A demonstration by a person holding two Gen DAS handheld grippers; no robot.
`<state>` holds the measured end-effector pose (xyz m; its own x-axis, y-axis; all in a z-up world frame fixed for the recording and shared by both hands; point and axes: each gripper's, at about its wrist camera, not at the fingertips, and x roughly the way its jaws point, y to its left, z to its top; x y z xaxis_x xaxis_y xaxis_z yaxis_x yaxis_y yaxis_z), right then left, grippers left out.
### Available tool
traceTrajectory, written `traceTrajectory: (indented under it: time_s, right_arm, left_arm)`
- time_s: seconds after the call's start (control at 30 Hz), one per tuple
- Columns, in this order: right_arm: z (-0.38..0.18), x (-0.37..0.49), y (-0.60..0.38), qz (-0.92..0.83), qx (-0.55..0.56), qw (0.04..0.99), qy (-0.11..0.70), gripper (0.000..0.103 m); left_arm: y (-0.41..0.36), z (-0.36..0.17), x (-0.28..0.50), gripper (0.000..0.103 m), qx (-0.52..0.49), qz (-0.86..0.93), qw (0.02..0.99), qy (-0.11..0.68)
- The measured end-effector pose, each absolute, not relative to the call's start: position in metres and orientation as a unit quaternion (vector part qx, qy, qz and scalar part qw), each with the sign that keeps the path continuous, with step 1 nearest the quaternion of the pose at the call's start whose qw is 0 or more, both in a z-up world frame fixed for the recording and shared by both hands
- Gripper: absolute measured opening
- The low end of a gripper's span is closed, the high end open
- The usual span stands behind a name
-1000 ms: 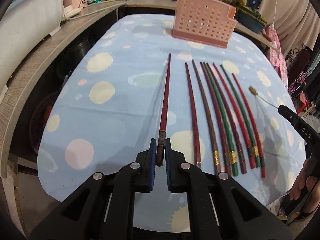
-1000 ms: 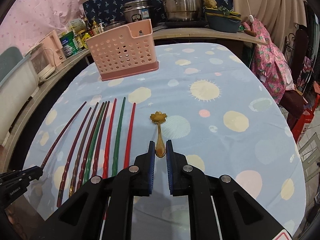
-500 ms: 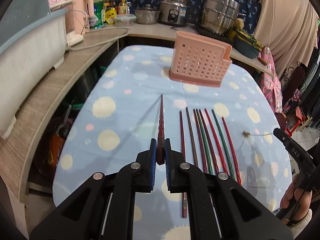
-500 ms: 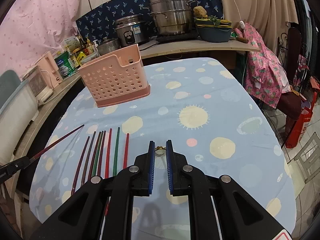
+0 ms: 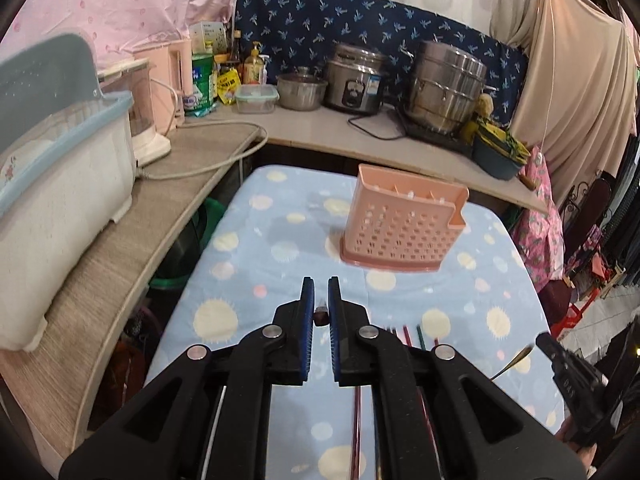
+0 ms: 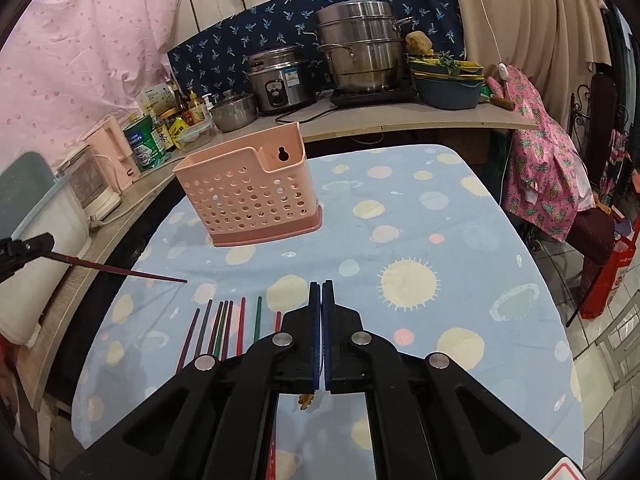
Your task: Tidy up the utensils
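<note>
No label could be read: the green tin (image 6: 141,141) and the yellow packets (image 5: 228,85) on the counter (image 5: 120,236) left of and behind the pink basket (image 6: 250,200) carried print too small to make out, and so did the sticker on the rice cooker (image 6: 280,80). In the left wrist view the right gripper's black body bore pale letters, seemingly "DAS", partly cut off.

The left gripper (image 5: 321,300) pointed down toward the blue spotted tablecloth (image 6: 420,240), in front of the basket and to its left. Its jaws stood narrow, clamped on the butt of a dark red chopstick (image 6: 120,270); in its own view only that stub showed between the blue pads (image 5: 307,312). From the right wrist view the stick ran out from the gripper at the left edge, its tip lifted above the cloth, short of the basket's left side.

The other chopsticks (image 6: 224,332) lay in a row on the cloth in front of the basket, their near ends hidden by the gripper bodies.

The right gripper (image 6: 321,312) pointed down toward the cloth in front of the basket and to its right, pads pressed nearly together on a gold spoon (image 6: 306,400). Only its bowl hung below the jaws there; in the left view its handle jutted out.

A person's fingers (image 5: 568,436) showed faintly at the edge.
</note>
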<state>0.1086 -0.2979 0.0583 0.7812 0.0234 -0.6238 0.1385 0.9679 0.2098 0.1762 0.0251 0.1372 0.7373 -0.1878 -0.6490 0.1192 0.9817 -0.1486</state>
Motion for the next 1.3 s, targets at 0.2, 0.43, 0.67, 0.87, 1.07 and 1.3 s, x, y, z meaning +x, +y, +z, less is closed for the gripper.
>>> traceTrajectory:
  time_s: [0.2, 0.43, 0.67, 0.87, 1.07, 1.3]
  right_arm:
    - [0.075, 0.122, -0.295, -0.018, 0.119, 0.942, 0.314, 0.001]
    - [0.078, 0.121, -0.312, -0.045, 0.117, 0.944, 0.305, 0.003]
    - [0.019, 0.104, -0.343, -0.085, 0.135, 0.919, 0.361, 0.042]
    - [-0.026, 0.118, -0.357, -0.068, 0.173, 0.898, 0.398, 0.042]
    - [-0.048, 0.136, -0.368, -0.038, 0.207, 0.891, 0.403, 0.043]
    - [-0.049, 0.152, -0.363, -0.019, 0.196, 0.891, 0.409, 0.03]
  left_arm:
    - [0.021, 0.173, 0.199, 0.007, -0.048, -0.079, 0.943, 0.321]
    - [0.013, 0.199, 0.207, 0.007, -0.047, -0.086, 0.949, 0.299]
    - [0.014, 0.18, 0.192, 0.007, -0.042, -0.091, 0.945, 0.312]
    - [0.012, 0.166, 0.186, 0.007, -0.041, -0.094, 0.939, 0.328]
    - [0.01, 0.163, 0.18, 0.007, -0.038, -0.09, 0.939, 0.331]
    - [0.006, 0.164, 0.18, 0.007, -0.037, -0.091, 0.938, 0.331]
